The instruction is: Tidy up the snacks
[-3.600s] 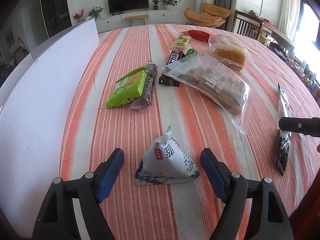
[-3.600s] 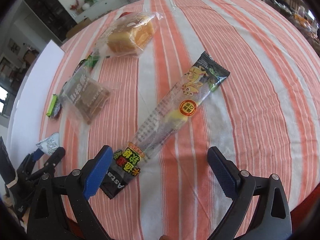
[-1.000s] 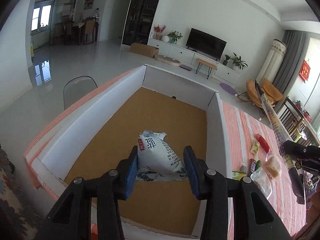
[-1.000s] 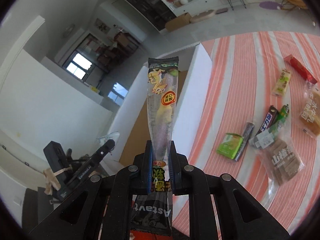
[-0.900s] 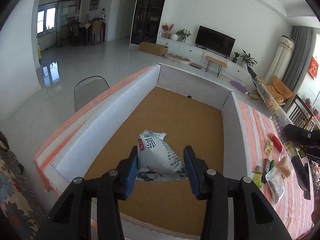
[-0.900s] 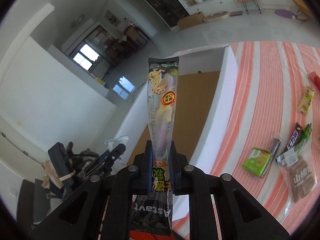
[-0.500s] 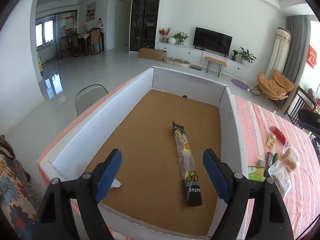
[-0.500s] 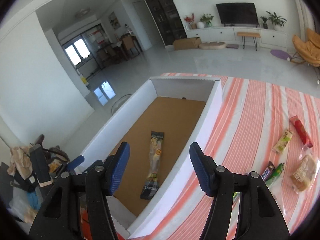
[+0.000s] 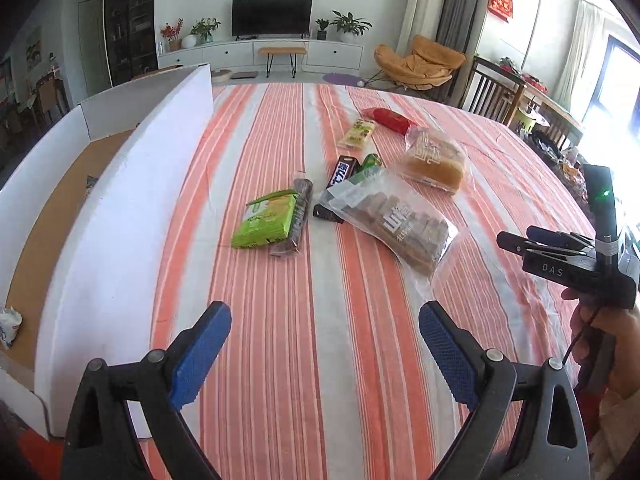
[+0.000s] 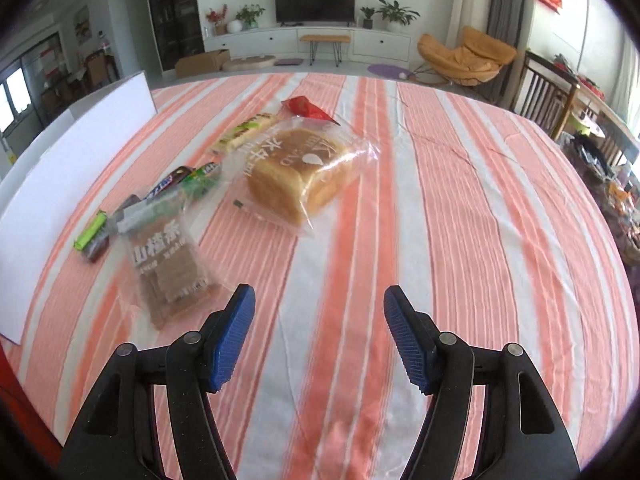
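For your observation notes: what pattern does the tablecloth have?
The tablecloth has orange-red and white stripes, clearest in the right wrist view.

left tool (image 9: 324,354): jaws opening, nothing between | tabletop (image 9: 320,320): snacks scattered | white box (image 9: 120,208): left, white pouch (image 9: 9,326) inside

We see bright daylight flooding in from the window (image 9: 624,80) past the tabletop's (image 9: 280,320) right edge, blown out white there. Shadows stay soft. Fisheye bending curves everything, corners go black, and the right wrist view smears slightly with motion.
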`<state>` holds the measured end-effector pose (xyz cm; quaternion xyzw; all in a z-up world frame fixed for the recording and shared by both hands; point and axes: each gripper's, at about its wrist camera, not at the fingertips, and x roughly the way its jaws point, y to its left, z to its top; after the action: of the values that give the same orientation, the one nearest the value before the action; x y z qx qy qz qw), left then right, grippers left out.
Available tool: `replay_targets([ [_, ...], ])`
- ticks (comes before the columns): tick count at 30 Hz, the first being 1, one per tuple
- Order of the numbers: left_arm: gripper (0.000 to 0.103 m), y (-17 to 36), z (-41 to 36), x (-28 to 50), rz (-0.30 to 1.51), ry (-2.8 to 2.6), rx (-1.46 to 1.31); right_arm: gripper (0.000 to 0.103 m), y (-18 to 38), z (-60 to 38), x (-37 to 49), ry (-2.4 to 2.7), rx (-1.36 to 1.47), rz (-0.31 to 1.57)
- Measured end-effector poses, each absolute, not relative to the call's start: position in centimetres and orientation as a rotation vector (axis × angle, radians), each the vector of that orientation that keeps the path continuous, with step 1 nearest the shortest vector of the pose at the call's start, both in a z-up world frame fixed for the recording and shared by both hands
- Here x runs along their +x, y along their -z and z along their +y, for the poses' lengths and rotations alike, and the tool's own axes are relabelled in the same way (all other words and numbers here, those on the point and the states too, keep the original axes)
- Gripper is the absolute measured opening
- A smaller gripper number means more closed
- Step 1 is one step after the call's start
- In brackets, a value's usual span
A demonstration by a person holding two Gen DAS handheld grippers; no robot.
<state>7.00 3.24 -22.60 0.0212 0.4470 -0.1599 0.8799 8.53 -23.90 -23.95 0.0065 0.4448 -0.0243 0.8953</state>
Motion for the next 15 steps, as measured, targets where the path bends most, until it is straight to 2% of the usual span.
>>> replay_targets([
  [4, 0.094, 26.2, 0.4, 8.0, 0.966, 0.289, 0.117, 0.070, 25.6, -25.5, 7.3, 0.070, 0.037, 0.909],
  [6, 0.094, 27.2, 0.5, 9.1, 0.980, 0.264, 0.108, 0.074, 25.6, -26.0, 7.4, 0.085, 0.050, 0.900],
  [8, 0.095, 27.5, 0.6, 9.7, 0.962, 0.230, 0.115, 0.074, 25.6, -26.2, 7.7, 0.087, 0.057, 0.902],
  [15, 0.103, 27.7, 1.1, 10.3, 0.961, 0.209, 0.104, 0.085, 26.5, -26.3, 8.1, 0.091, 0.057, 0.915],
])
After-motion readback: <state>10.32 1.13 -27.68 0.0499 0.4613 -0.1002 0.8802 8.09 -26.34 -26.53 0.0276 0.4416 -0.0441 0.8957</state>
